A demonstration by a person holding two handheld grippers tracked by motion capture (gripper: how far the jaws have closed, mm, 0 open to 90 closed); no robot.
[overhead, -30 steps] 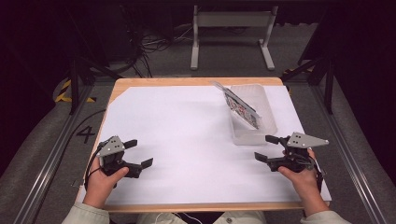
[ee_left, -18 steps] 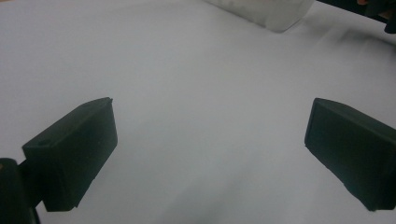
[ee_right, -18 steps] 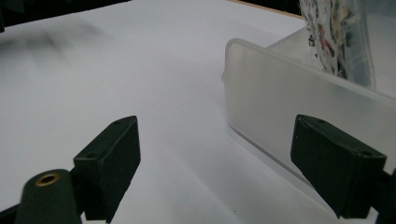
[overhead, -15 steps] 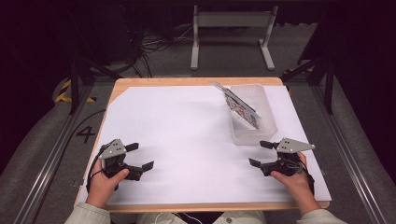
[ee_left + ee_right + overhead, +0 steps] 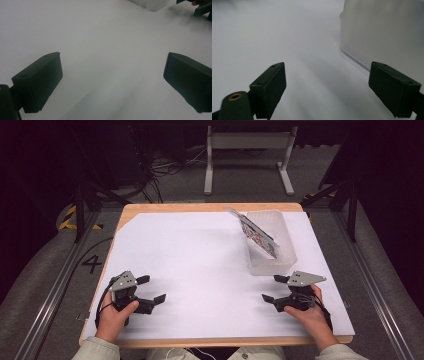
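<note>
Two grippers rest near the clear bin [image 5: 287,237], jaws apart and empty; our right gripper [image 5: 274,289] is nearest, our left gripper [image 5: 151,289] well away. Left gripper view: the bin [image 5: 150,3] lies far ahead. Right gripper view: its wall [image 5: 384,32] stands just ahead.

We see the white table sheet [image 5: 200,270] brightly and evenly lit from above, while the floor and background beyond it fall into deep shadow. The high view is soft and low in detail. In both gripper views the black jaws are near-silhouettes and cast faint, diffuse shadows; the translucent bin [image 5: 384,32] appears hazy and out of focus.
</note>
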